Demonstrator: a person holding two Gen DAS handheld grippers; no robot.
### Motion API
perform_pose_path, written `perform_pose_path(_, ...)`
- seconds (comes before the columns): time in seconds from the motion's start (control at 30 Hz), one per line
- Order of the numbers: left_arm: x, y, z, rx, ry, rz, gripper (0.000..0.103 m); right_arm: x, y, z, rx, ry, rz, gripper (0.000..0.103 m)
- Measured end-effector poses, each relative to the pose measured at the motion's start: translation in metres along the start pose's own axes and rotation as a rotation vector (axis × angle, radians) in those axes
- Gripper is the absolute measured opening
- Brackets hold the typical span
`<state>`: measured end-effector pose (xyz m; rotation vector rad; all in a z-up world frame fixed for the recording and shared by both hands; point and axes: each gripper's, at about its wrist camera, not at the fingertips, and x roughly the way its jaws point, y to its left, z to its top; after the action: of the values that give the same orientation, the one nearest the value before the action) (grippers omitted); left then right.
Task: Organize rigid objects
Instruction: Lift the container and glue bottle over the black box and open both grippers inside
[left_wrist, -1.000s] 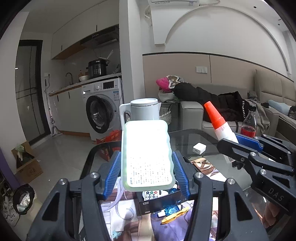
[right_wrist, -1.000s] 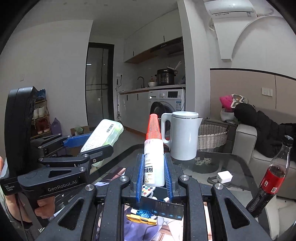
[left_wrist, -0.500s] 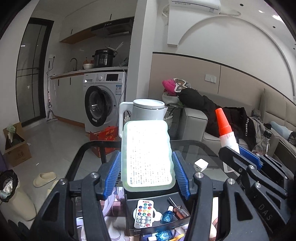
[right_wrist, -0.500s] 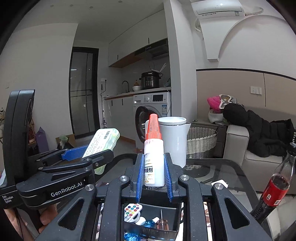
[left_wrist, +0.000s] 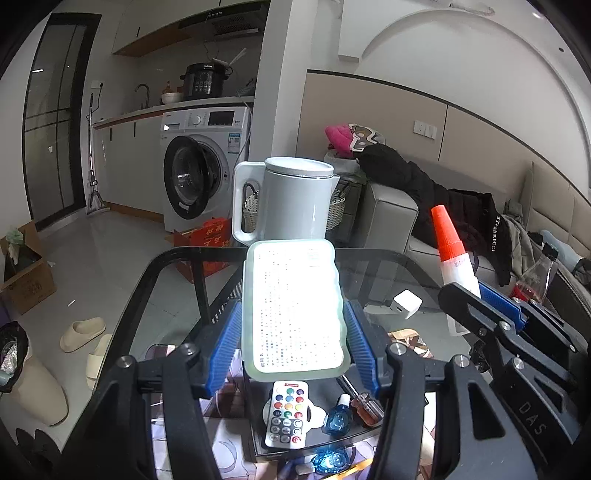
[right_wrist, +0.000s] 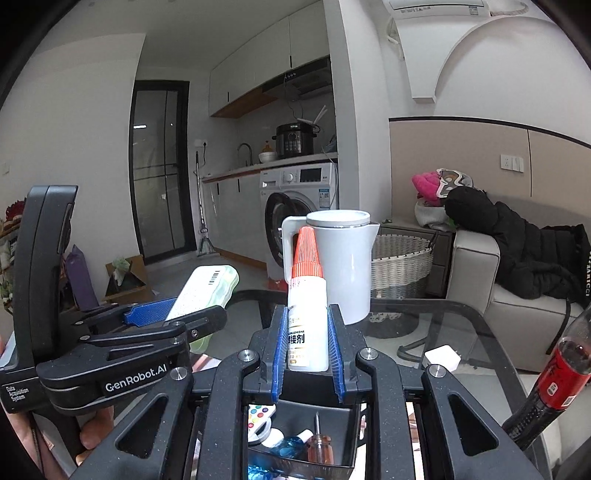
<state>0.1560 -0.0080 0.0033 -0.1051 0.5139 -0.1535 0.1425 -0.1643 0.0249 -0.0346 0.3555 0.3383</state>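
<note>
My left gripper (left_wrist: 293, 343) is shut on a pale green flat plastic case (left_wrist: 293, 310) and holds it over a black tray (left_wrist: 258, 437). The tray holds a white remote (left_wrist: 286, 413), a small blue bottle (left_wrist: 338, 415) and a brown-handled screwdriver (left_wrist: 365, 400). My right gripper (right_wrist: 307, 349) is shut on a white glue bottle with an orange cap (right_wrist: 307, 295), upright above the same tray (right_wrist: 332, 417). The right gripper with the bottle (left_wrist: 452, 254) shows in the left wrist view. The left gripper with the case (right_wrist: 201, 295) shows in the right wrist view.
A white kettle (left_wrist: 291, 201) stands at the glass table's far edge (left_wrist: 177, 254). A white charger cube (left_wrist: 406, 303) lies on the glass. A cola bottle (right_wrist: 554, 373) stands at the right. A sofa with a black coat (right_wrist: 517, 236) is behind.
Both grippers have tilted down and risen a little with their loads. The black tray and its contents have come further into view beneath them.
</note>
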Motion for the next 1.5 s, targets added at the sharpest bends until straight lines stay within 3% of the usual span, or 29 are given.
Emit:
perform_pose_path(0.17, 0.018, -0.005, -0.008, 0.012, 0.104, -0.017, 0.055, 0.033, -0.008, -0.012, 0.019, 0.162, 0.020, 0.020)
perform_pose_path(0.47, 0.048, -0.008, -0.028, 0.042, 0.289, 0.030, 0.055, 0.077, -0.014, -0.046, 0.044, 0.398, 0.022, 0.020)
perform_pose_path(0.7, 0.061, -0.012, -0.038, 0.061, 0.379, 0.043, 0.055, 0.098, -0.022, -0.071, 0.076, 0.543, 0.029, 0.020)
perform_pose_path(1.1, 0.064, -0.007, -0.037, 0.065, 0.398, 0.055, 0.056, 0.102, -0.023, -0.081, 0.076, 0.605, 0.056, 0.020)
perform_pose_path(1.23, 0.060, -0.005, -0.036, 0.057, 0.377, 0.048, 0.069, 0.098, -0.023, -0.079, 0.074, 0.594, 0.054, 0.021)
perform_pose_path(1.5, 0.038, -0.008, -0.033, 0.065, 0.332, 0.026, 0.074, 0.080, -0.024, -0.071, 0.071, 0.541, 0.064, 0.021)
